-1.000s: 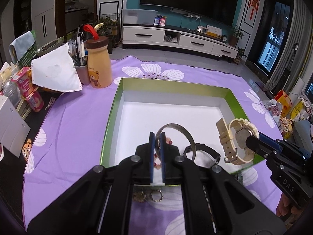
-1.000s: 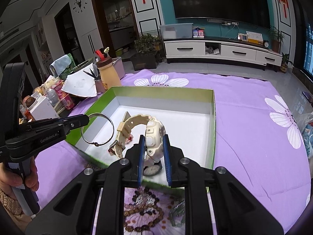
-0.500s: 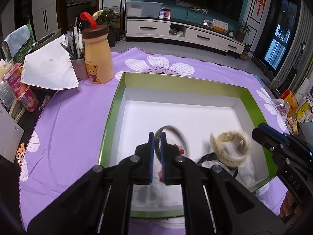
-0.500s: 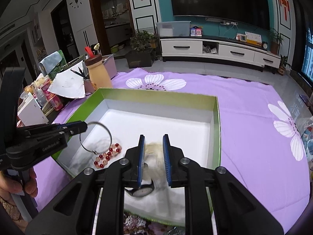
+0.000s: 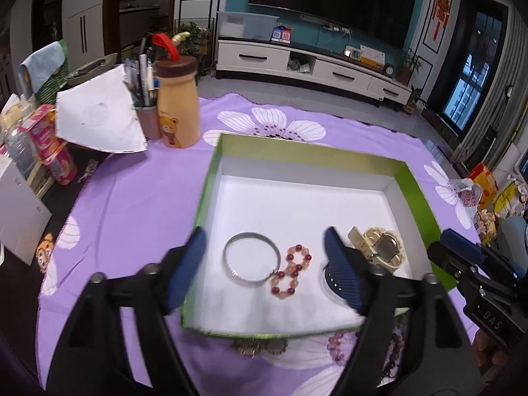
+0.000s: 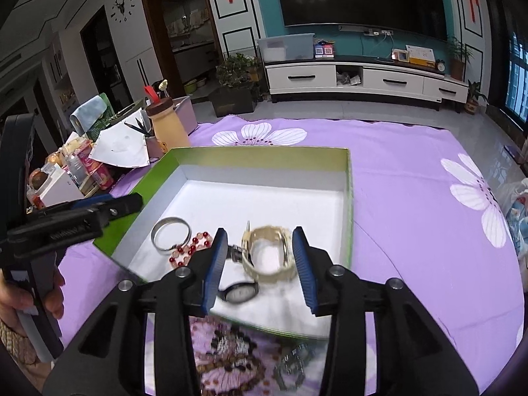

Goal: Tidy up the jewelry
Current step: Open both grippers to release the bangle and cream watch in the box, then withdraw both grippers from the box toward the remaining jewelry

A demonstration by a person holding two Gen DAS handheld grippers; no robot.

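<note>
L gripper (image 5: 264,260) jaws opening, nothing pinched btwn them now; a sec ago they clamped the silver bangle (image 5: 251,259) upright, now it lies flat on the white floor of the green box (image 5: 307,150), touching the red bead bracelet (image 5: 292,272). R gripper (image 6: 260,264) jaws also opening, pads off the cream watch (image 6: 269,254), which was gripped before & now rests in the box w/ the black watch (image 6: 239,292) just beside it. More beads (image 6: 227,359) on the purple cloth (image 6: 412,181) over the desk, near the box's front wall.
</note>
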